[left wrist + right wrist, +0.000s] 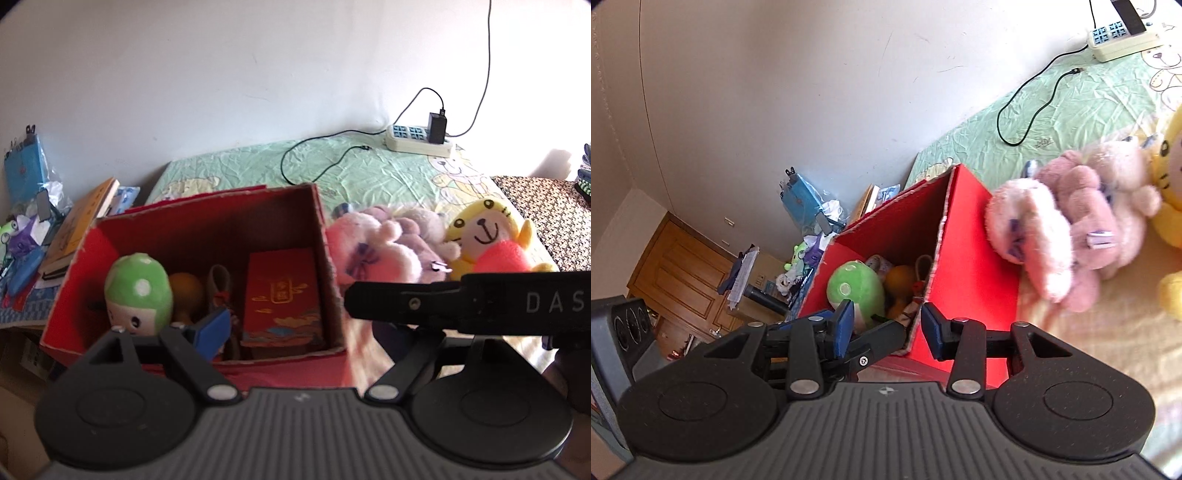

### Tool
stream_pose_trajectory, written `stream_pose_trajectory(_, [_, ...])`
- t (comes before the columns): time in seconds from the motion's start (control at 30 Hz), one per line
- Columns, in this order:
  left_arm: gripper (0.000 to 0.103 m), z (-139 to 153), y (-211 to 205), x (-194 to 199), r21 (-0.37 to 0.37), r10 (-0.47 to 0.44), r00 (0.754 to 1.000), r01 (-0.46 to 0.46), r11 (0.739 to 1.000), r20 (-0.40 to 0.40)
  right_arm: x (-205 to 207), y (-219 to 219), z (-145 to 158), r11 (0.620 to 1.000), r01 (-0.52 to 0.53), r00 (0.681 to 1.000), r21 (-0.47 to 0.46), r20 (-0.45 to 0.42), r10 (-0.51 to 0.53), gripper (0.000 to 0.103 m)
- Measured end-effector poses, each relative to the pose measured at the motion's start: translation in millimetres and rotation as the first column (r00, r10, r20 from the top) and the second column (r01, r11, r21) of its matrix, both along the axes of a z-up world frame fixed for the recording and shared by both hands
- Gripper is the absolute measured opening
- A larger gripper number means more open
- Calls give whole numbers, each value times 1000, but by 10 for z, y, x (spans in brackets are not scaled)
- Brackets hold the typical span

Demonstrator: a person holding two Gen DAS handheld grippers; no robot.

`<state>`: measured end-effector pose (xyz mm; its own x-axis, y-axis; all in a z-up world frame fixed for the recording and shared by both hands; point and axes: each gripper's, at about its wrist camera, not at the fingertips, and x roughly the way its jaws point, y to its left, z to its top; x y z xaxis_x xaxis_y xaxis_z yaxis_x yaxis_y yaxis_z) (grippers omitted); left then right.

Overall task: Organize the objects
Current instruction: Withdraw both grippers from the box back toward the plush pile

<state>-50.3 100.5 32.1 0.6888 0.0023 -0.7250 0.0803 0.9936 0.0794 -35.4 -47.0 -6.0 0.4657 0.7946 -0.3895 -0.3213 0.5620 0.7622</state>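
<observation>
An open red cardboard box (207, 206) (975, 258) stands on the bed. It holds a green mushroom-cap doll (138, 288) (855, 288), an orange gourd (188, 291) (901, 284) and a red packet (282, 295). Right of the box lie a pink plush (376, 251) (1071, 229) and a yellow plush (487, 236) (1171, 166). My left gripper (299, 328) is open over the box's near side; its right finger is hidden behind a black finger (461, 306) of the other gripper. My right gripper (888, 328) is open astride the box's near corner, its pads not pinching the wall.
The green bed sheet (369, 170) carries a power strip (419, 138) with a charger and a loose black cable (306, 155) near the wall. Left of the bed a side table holds books (85, 221) and a blue bag (26, 166). A wooden door (683, 266) is beyond.
</observation>
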Motion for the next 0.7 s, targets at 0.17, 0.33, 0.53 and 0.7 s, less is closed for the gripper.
stream_pose_trajectory(0.17, [86,-37,-196,13,3,-12,1000,12,1000,-17,11,-140,-40,1000,0,1000,-5,-22,0,45])
stream_pose_trajectory(0.33, [89,-83,-389,43,1,-34,998,34,999,-45,32,-275,-111,1000,2,998,-9,-59,-3,46])
stream_pose_trajectory(0.53, [94,-176,-661,95,3,-75,994,76,997,-85,18,-518,-222,999,28,994,-29,-109,-31,49])
stream_pose_trajectory(0.7, [94,-255,-918,117,15,-137,984,139,990,-111,0,-754,-346,996,76,983,-41,-164,-82,49])
